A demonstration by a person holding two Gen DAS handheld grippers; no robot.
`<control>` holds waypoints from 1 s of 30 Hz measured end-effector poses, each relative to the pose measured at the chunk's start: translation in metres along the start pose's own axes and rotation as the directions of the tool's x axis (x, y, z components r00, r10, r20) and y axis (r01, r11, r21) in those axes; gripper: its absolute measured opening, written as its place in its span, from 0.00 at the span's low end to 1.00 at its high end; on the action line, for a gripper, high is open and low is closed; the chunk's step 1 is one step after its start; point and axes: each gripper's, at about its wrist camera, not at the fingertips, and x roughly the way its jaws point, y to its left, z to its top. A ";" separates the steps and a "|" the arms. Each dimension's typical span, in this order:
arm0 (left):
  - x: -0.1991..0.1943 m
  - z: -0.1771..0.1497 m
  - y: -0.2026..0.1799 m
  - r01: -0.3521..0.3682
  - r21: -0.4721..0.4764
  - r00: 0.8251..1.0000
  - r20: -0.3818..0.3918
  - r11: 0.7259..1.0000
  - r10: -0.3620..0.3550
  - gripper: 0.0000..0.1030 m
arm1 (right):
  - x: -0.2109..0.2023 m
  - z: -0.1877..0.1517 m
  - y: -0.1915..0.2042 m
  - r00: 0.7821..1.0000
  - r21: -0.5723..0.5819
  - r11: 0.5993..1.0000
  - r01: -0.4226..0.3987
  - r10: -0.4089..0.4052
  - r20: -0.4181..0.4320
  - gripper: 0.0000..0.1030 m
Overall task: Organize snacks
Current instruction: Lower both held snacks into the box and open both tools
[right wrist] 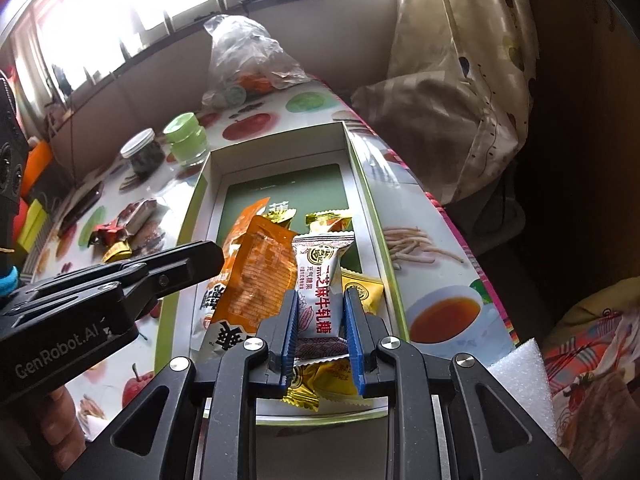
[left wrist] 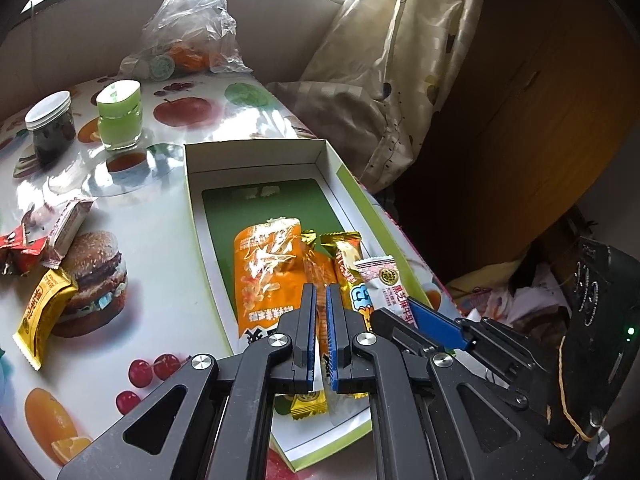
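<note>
An open white-and-green box (left wrist: 256, 146) (right wrist: 276, 140) lies on the fruit-print table. In it are a big orange packet (left wrist: 266, 272) (right wrist: 240, 240), a narrower orange packet (right wrist: 260, 280) and gold-wrapped candies (left wrist: 346, 254) (right wrist: 320, 384). My right gripper (right wrist: 321, 294) is shut on a white nougat packet (right wrist: 320, 276) (left wrist: 380, 280) just above the box's near end. My left gripper (left wrist: 321, 292) is shut over the orange packets; a strip of orange wrapper shows in the slit, and I cannot tell whether it is pinched. Loose yellow (left wrist: 44, 312), red (left wrist: 20, 248) and white (left wrist: 68, 224) snacks lie left of the box.
A green-lidded jar (left wrist: 119, 116) and a dark jar with a white lid (left wrist: 50, 128) stand behind the loose snacks. A clear plastic bag (left wrist: 188, 28) sits at the far end. A curtain (left wrist: 400, 60) hangs past the table's right edge. White foam (right wrist: 520, 380) is at lower right.
</note>
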 end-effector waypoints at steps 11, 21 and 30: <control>-0.003 -0.001 0.005 -0.020 -0.008 1.000 -0.002 1.000 0.020 0.07 | 0.000 0.001 0.001 1.000 0.003 1.000 -0.030 0.030 0.008 0.24; -0.017 -0.005 0.009 -0.051 0.000 0.998 0.021 0.999 0.051 0.19 | -0.008 0.000 0.006 0.997 0.020 0.998 -0.067 0.067 0.027 0.28; -0.036 -0.012 0.018 -0.109 0.000 0.993 0.054 0.994 0.109 0.20 | -0.016 0.000 0.013 0.998 0.024 0.999 -0.040 0.039 0.043 0.32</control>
